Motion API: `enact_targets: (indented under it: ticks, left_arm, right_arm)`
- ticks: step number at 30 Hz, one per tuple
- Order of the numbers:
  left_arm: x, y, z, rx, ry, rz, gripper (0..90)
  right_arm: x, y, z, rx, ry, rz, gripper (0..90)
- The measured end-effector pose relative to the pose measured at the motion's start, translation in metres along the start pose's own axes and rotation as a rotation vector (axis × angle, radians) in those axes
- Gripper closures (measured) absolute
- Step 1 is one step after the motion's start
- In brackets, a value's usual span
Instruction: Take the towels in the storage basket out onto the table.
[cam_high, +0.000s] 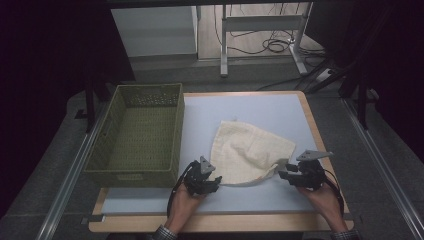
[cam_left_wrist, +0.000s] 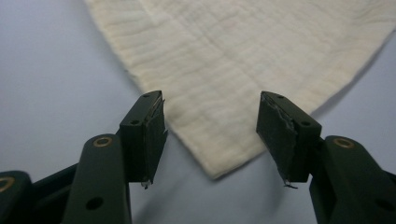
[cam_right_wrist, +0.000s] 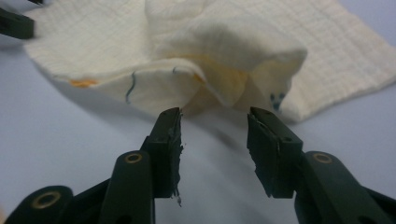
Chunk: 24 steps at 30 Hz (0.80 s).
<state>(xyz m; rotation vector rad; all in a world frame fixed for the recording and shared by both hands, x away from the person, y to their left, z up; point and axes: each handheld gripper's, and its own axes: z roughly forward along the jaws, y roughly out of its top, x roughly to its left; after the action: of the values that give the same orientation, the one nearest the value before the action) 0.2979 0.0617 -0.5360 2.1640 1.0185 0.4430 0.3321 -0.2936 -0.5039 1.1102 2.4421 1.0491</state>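
A cream cloth (cam_high: 247, 152) lies rumpled on the pale table top (cam_high: 280, 112), one part folded over. My left gripper (cam_high: 212, 181) sits at its near left corner. In the left gripper view that corner (cam_left_wrist: 219, 135) lies flat on the table between the open jaws of the gripper (cam_left_wrist: 212, 140), and the pads do not press on it. My right gripper (cam_high: 283, 175) is at the cloth's near right edge. In the right gripper view a raised fold (cam_right_wrist: 219, 79) bunches just beyond the open gripper (cam_right_wrist: 215, 147), with only table between the pads.
An olive woven basket (cam_high: 137, 135) stands at the left of the table, touching its left part. Beyond the table's far edge are a desk frame (cam_high: 260, 30) and cables (cam_high: 272, 45) on the floor. Bare table lies behind the cloth.
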Motion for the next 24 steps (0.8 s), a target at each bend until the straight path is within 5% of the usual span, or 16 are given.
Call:
enact_targets:
  ticks: [2, 5, 6, 9, 10, 17, 24]
  left_arm:
    - [0.002, -0.001, 0.001, -0.003, -0.021, -0.020, 42.9]
    - [0.002, -0.005, 0.003, -0.032, -0.053, -0.046, 52.2]
    - [0.001, -0.005, 0.003, -0.039, -0.054, -0.053, 56.6]
    - [0.002, -0.005, 0.002, -0.041, -0.068, -0.061, 79.8]
    - [0.004, -0.005, 0.002, -0.042, -0.094, -0.067, 82.7]
    - [0.002, -0.001, -0.012, -0.083, -0.092, -0.048, 86.8]
    - [-0.008, -0.001, -0.031, -0.105, -0.119, -0.023, 86.3]
  right_arm:
    - [0.000, 0.005, 0.009, -0.017, -0.010, -0.010, 55.1]
    - [0.001, 0.012, 0.025, -0.013, -0.037, -0.044, 78.1]
    - [0.001, 0.012, 0.028, -0.007, -0.021, -0.042, 85.8]
    - [0.003, 0.014, 0.026, -0.009, -0.004, -0.034, 87.7]
    - [0.007, 0.015, 0.015, -0.012, -0.005, -0.036, 87.9]
    - [0.019, 0.013, -0.036, 0.009, -0.023, -0.061, 87.6]
    - [0.037, -0.002, -0.066, 0.034, -0.007, -0.085, 87.1]
